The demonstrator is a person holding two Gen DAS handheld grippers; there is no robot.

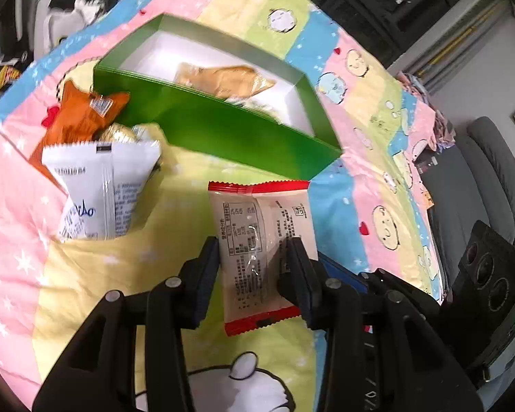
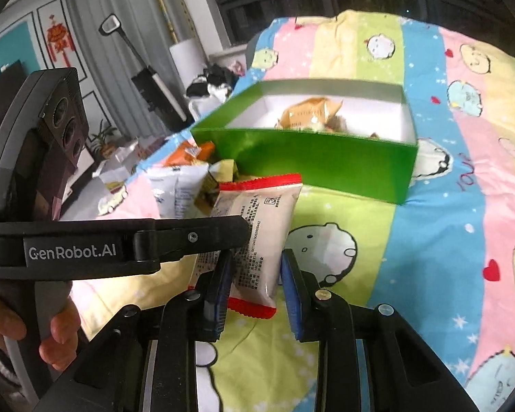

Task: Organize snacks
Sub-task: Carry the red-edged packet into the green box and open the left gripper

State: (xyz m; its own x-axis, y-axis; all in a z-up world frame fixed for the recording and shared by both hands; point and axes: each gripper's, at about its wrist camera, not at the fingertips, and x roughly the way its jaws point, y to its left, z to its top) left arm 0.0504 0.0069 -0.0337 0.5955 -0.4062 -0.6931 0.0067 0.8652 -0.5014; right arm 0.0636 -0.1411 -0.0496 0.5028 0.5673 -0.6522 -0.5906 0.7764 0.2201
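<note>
Cartoon quilt under my rig | left gripper clamped on red-edged packet | right gripper apart around it | right view alone shows hand; green box beyond

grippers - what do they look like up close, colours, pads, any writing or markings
Both are matte black plastic with jointed linkage arms pinned by round silver rivets. The left gripper and the right gripper have fingers lined with ribbed dark blue pads. From the right wrist view, the left unit's side bar reads GenRobot.AI in white, on a grey handle, with a black block of three round lenses.
</note>
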